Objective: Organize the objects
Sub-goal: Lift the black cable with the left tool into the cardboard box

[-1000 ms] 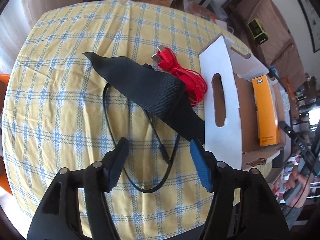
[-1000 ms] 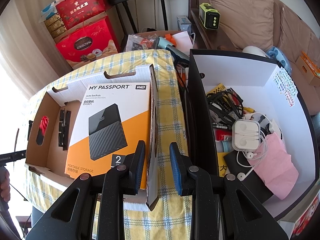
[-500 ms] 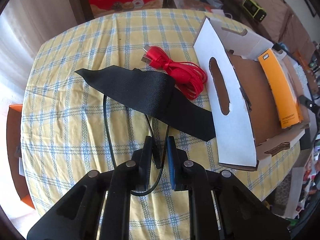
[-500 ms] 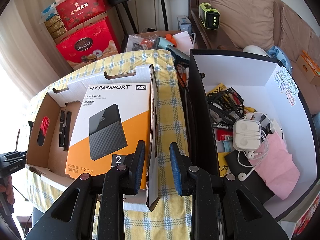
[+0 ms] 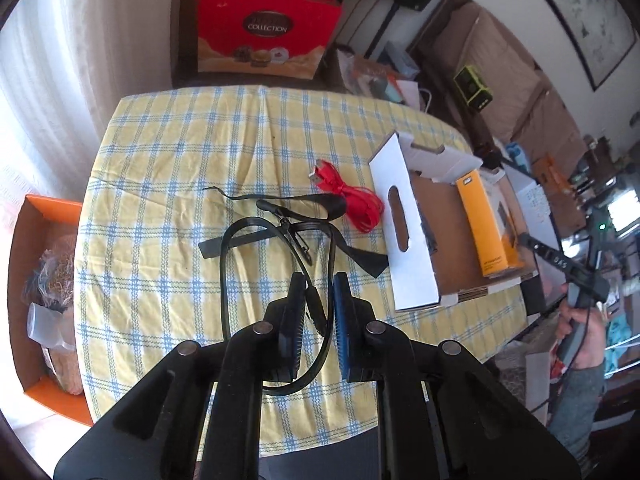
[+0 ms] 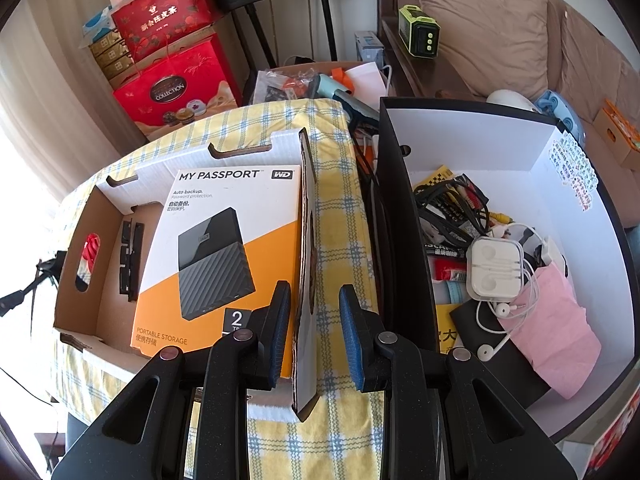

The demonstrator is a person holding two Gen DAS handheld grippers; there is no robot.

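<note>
Change: a second ago my left gripper [image 5: 318,292] was spread wide above the thin black rubbery cable [image 5: 224,264]; half a second ago it pinched down on it; now it has risen, and the cable hangs up off the table between the pads.
Left gripper: clenched on the black cable, which runs up between the two pads; the loop trails down to the cloth.
Black strap: the flat black woven strap [image 5: 368,258] that lay broad over the cable now looks twisted and dragged, apparently disturbed by the lift.
Meaning: I judge the pick as done; the carry to a container comes next, and the strap may snag on the cable.
Right gripper: my right gripper [image 6: 314,304] is released, its jaws straddling the upright wall of the shallow corrugated cardboard tray [image 6: 100,204] without gripping; it has not shifted.
Tray contents: a glossy white-and-orange hard-drive carton [image 6: 224,256], rigid and flat, lies inside.
Red cable: a bundled glossy red USB cable [image 5: 358,202] rests on the cloth just beside the tray's slotted white end flap.
Tablecloth: yellow-and-blue checked fabric tablecloth [image 5: 168,168], soft, slightly creased.
Bin: the black-walled, white-lined box [image 6: 472,144] near the tray holds tangled wires, white earbuds in a case and a pink pouch.
</note>
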